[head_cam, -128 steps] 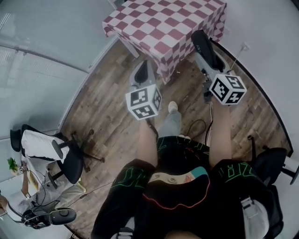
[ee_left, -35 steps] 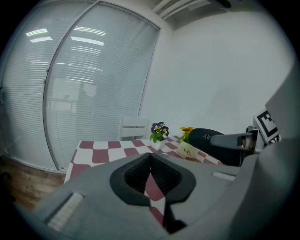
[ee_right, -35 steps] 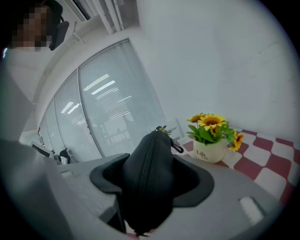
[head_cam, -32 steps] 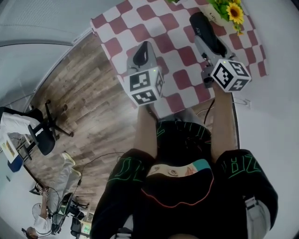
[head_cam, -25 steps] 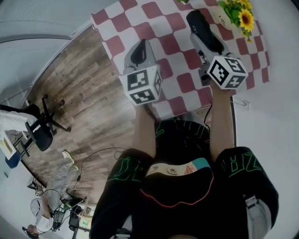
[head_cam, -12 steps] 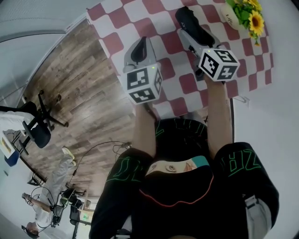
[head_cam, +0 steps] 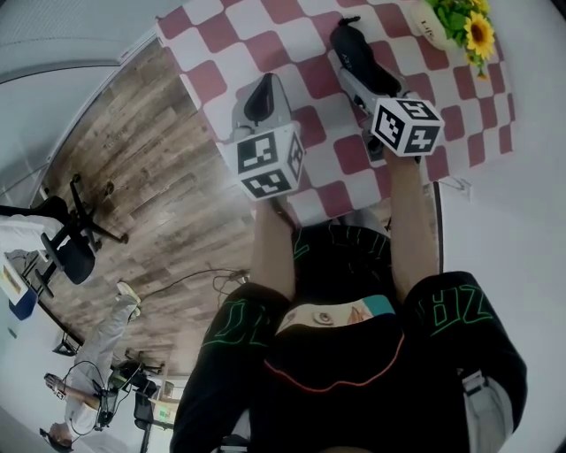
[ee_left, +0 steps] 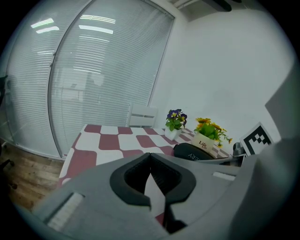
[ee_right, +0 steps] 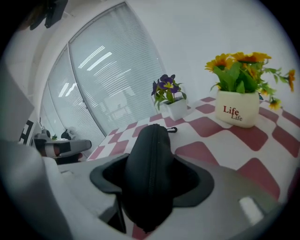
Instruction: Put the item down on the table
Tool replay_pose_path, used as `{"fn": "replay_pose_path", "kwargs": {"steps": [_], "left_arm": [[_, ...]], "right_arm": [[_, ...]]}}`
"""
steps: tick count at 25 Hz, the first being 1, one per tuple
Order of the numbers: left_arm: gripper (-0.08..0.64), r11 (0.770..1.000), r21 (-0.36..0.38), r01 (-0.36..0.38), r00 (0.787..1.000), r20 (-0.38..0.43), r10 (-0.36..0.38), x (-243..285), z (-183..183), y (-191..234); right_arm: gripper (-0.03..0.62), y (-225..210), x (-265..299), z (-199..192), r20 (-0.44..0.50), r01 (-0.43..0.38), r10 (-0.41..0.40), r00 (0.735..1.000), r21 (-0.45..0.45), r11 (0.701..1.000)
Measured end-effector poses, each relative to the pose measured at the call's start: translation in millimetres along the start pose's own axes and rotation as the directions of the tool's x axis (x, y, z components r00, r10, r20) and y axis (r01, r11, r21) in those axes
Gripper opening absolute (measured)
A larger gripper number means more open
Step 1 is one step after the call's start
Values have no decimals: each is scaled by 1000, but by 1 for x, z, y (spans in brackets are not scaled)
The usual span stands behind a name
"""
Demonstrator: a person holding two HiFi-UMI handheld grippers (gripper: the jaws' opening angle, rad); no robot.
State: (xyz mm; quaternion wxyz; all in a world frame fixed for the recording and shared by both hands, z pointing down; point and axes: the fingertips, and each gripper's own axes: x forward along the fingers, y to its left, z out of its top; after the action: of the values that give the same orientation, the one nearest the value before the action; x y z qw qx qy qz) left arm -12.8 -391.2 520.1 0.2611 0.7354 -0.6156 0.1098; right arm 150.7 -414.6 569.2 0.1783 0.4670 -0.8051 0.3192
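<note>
My right gripper [head_cam: 355, 64] is shut on a black zippered pouch [head_cam: 354, 46], which it holds over the red-and-white checkered table [head_cam: 292, 26]. In the right gripper view the pouch [ee_right: 149, 164] sits upright between the jaws of the right gripper [ee_right: 150, 187], zip facing me. I cannot tell whether it touches the cloth. My left gripper [head_cam: 262, 84] hovers over the table's near left part, shut with nothing in it. In its own view the left gripper [ee_left: 150, 157] has the pouch [ee_left: 194, 151] to its right.
A white pot of sunflowers [head_cam: 455, 22] stands at the table's far right, also seen ahead in the right gripper view [ee_right: 236, 105]. A smaller pot of purple flowers [ee_right: 169, 99] stands further back. Office chairs [head_cam: 66, 252] stand on the wood floor [head_cam: 150, 177] at left.
The person has walked up to the table. In the last second my right gripper has carried the pouch left and further out over the cloth; the left gripper has barely shifted.
</note>
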Motion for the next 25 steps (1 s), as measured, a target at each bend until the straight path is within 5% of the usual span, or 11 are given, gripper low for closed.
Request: {"fn": "replay_pose_path", "kwargs": {"steps": [25], "left_arm": [[11, 1000, -4, 21, 998, 52, -20, -43, -14, -39]], "right_arm": [[304, -38, -67, -32, 3, 170, -170, 985, -5, 985]]}}
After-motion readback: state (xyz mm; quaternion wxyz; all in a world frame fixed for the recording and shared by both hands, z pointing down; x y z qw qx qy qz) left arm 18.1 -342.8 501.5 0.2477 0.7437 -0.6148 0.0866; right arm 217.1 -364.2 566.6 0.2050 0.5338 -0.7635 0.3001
